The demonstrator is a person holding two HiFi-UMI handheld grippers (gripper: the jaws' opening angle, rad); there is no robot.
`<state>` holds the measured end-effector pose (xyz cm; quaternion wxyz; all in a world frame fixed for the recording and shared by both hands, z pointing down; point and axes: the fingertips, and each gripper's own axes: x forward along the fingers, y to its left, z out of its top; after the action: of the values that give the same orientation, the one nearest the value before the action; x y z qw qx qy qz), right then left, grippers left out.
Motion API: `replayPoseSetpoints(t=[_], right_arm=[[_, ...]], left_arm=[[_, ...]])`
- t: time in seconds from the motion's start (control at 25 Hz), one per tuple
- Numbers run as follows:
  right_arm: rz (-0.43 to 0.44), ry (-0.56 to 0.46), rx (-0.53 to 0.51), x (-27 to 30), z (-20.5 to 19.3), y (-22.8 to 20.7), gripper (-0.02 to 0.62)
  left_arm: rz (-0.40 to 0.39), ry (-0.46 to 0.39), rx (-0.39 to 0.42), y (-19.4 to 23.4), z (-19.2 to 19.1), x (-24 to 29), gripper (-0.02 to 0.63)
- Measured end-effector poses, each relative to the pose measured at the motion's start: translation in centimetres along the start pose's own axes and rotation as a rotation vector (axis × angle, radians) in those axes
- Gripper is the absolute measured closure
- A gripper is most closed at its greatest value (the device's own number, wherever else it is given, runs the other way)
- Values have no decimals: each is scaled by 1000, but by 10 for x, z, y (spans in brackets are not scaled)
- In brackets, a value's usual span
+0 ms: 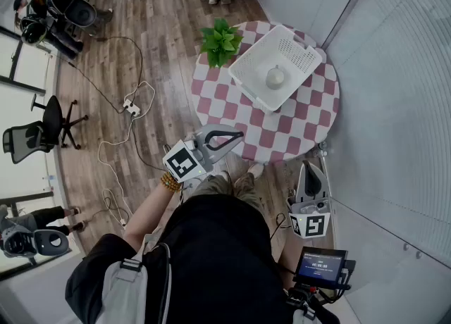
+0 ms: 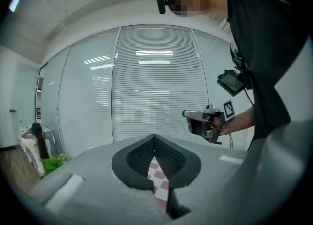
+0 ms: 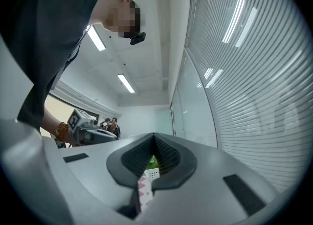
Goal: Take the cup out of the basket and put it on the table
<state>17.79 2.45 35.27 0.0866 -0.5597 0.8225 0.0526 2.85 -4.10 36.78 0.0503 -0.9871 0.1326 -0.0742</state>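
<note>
Two pairs of jaws, both clenched with nothing between them. In the left gripper view the left gripper [image 2: 154,138] has its dark ribbed pads meeting at the tip. Only a narrow slit is left lower down, and pink and white checks show through it. The right gripper [image 3: 154,136] is pressed together the same way. Through its slit show a strip of the checked cloth, a bit of white perforated basket wall and some green leaves beyond.

From the head view, the left jaws hang above the near edge of the round table [image 1: 282,129] and point across it. The right jaws are off the table's near right side, over the wooden floor [image 1: 158,30], and point forward beside the table's rim. The two grippers are well apart, one on each side of the person's body.

Ahead of both jaws, on the far half of the table, sits the white basket [image 1: 299,52]. It is nearer the line of the right jaws than the left. The cup [image 1: 275,77], pale and rounded, stands inside the basket near its middle. Neither gripper touches it. Just to the left of the basket, ahead of the left jaws, is a small green plant [image 1: 220,42], at the table's far left edge.

Further out to the left of the left jaws, a white cable [image 1: 116,148] runs across the floor to a power strip [image 1: 132,108]. Office chairs [image 1: 44,129] stand along the glass wall beyond it. Behind the right jaws, near the person's hip, is a small screen [image 1: 320,266].
</note>
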Motion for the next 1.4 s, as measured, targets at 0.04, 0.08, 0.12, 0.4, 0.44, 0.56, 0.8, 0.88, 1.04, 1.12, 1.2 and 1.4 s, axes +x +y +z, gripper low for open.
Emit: replayPoseSetpoints(t=[0.04, 0.08, 0.12, 0.4, 0.44, 0.56, 0.8, 0.88, 1.04, 1.12, 1.2, 1.4], right_arm=[[11, 4, 7, 1, 0, 16, 588], [20, 7, 14, 1, 1, 31, 588], [27, 11, 22, 1, 1, 46, 587], [92, 55, 29, -23, 11, 135, 586], [105, 71, 10, -27, 12, 144, 586], [131, 95, -17, -40, 15, 166, 584], [117, 99, -35, -60, 11, 185, 584], [105, 104, -39, -67, 11, 189, 584], [98, 113, -36, -69, 6, 187, 584], [98, 113, -41, -64, -2, 179, 584], [98, 114, -49, -60, -2, 180, 584], [117, 134, -64, -51, -7, 177, 584]], left_arm=[[2, 2, -36, -15, -6, -15, 603], [4, 1, -67, -28, -10, -29, 603], [6, -6, -86, -41, -13, -42, 603], [122, -155, -136, -92, 3, -121, 603], [145, -168, -152, -95, 3, -129, 603], [186, -189, -148, -108, 2, -151, 603], [168, -177, -158, -135, -11, -171, 603], [159, -179, -151, -140, -10, -174, 603], [169, -168, -97, -137, -9, -176, 603], [186, -172, -88, -130, -12, -173, 603], [208, -199, -120, -128, -9, -177, 603], [214, -172, -119, -123, -12, -176, 603]])
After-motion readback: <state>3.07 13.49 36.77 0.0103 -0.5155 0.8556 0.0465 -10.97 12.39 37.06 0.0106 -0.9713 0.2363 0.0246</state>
